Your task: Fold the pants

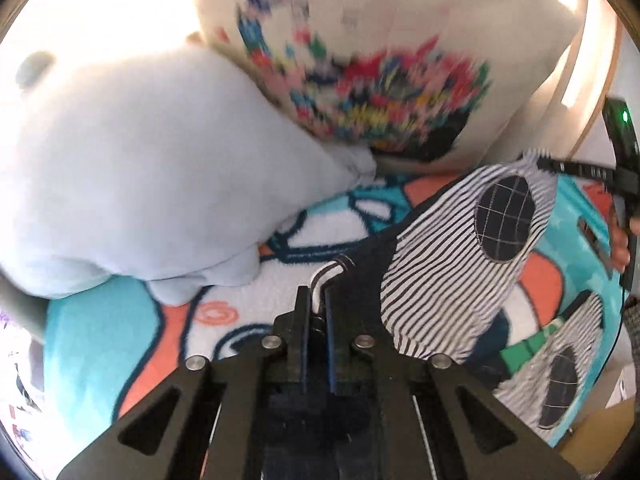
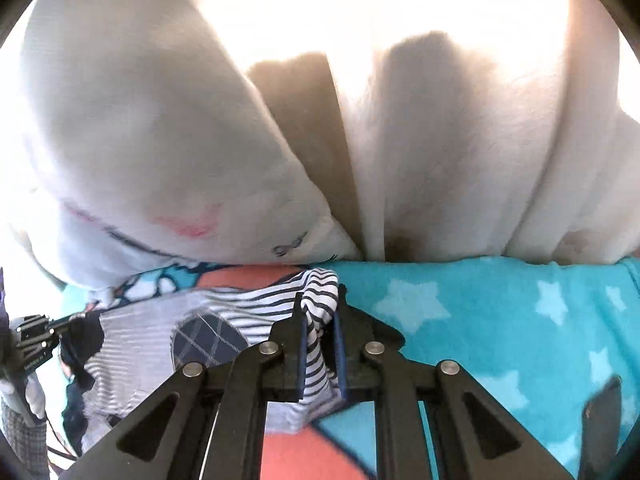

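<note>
My left tool (image 1: 318,300) is pinched narrow on a thin edge of the pants (image 1: 460,264), a bit of striped cloth poking up between the two fingers. From that grip the striped pants stretch off to the right, lifted off the blanket (image 1: 112,328), with a dark checked oval patch showing on the raised leg. The other leg lies lower right on the blanket with its own patch. To the left a pale blue plush toy (image 1: 140,168) sits on the blanket, and behind it leans a cushion (image 1: 380,60) with a bright printed pattern.

Further right, my right tool (image 2: 320,320) is closed down on a bunched fold of the same striped cloth, which hangs between its fingers. Ahead of it the white pillows (image 2: 460,160) press against the star-printed part of the blanket.

I judge I am mid-fold: both tools hold the pants off the blanket, one at each end of an edge, and the cloth sags between them. Which edge I hold, waist or hem, I cannot tell. The next move calls for keeping the stretch even between both grips, carrying the held edge over to meet the part lying on the blanket, and lowering it flat before I let go, clear of the plush toy.
</note>
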The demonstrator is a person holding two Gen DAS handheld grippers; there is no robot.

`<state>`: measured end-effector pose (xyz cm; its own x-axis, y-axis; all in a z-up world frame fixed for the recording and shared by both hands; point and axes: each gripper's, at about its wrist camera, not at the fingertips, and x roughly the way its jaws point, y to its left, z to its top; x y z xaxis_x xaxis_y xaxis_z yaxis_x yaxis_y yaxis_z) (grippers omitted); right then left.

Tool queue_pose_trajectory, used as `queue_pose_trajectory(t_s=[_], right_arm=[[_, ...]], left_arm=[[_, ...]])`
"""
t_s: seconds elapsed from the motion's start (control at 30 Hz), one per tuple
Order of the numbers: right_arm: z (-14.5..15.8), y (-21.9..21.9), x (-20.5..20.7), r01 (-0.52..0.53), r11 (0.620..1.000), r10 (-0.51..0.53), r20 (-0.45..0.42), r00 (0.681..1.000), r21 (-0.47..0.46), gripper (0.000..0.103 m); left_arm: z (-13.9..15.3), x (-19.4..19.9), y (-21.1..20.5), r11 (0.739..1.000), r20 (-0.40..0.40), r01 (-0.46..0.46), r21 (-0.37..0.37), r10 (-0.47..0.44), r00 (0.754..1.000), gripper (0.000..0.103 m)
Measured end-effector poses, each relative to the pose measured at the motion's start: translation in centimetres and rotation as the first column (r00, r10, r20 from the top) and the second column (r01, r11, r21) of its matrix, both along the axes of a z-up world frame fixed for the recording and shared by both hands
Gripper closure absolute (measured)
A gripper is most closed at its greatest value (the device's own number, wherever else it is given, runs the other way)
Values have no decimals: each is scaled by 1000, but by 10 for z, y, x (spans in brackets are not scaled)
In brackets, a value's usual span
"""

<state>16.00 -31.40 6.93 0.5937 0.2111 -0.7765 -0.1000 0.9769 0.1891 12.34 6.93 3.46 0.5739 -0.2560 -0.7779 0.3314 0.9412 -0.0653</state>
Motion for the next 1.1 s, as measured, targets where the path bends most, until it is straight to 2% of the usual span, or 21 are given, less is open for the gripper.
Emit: queue_pose_trajectory(t_s=[0.2,0.37,0.43,0.57,0.73,0.83,0.87,0.9,0.93,0.97,1.0,1.1], right_arm=[[18,-7,-79,11,993,-21,87,996,116,91],[8,-14,-153,46,978,-71,114,991,204,91],[0,-23,-175,56,968,-85,108,991,246,91],[-21,-35,-218,83,955,-113,93,989,286,91],[-43,-45,-250,55,941,-80,60,995,333,91],[-53,-45,-262,46,958,-52,15,999,281,88],[-54,-45,-262,53,963,-56,4,998,265,81],[-55,-47,-265,66,964,-66,-6,998,258,68],[-57,-50,-269,79,962,-79,-12,997,260,60],[-55,-55,-273,98,958,-99,-10,995,271,50],[-53,-61,-277,118,952,-123,0,992,283,48],[-43,-76,-285,175,933,-197,38,980,315,48]], left_arm=[[30,-75,8,999,153,-29,-14,30,988,96],[29,-144,6,999,217,14,-46,-4,976,96],[19,-160,3,999,213,28,-26,-22,977,95],[-16,-182,-4,996,156,76,38,-81,985,92],[-37,-196,11,993,88,117,-9,-115,989,90],[-39,-204,20,991,84,136,-15,-134,987,84],[-37,-206,25,990,91,137,-19,-134,987,83],[-35,-207,30,990,96,137,-30,-133,986,76],[-32,-209,36,990,101,134,-44,-129,986,68],[-29,-210,43,990,112,127,-61,-120,986,64],[-25,-212,51,990,126,114,-82,-104,987,59],[-14,-212,75,984,141,76,-161,-53,989,58]])
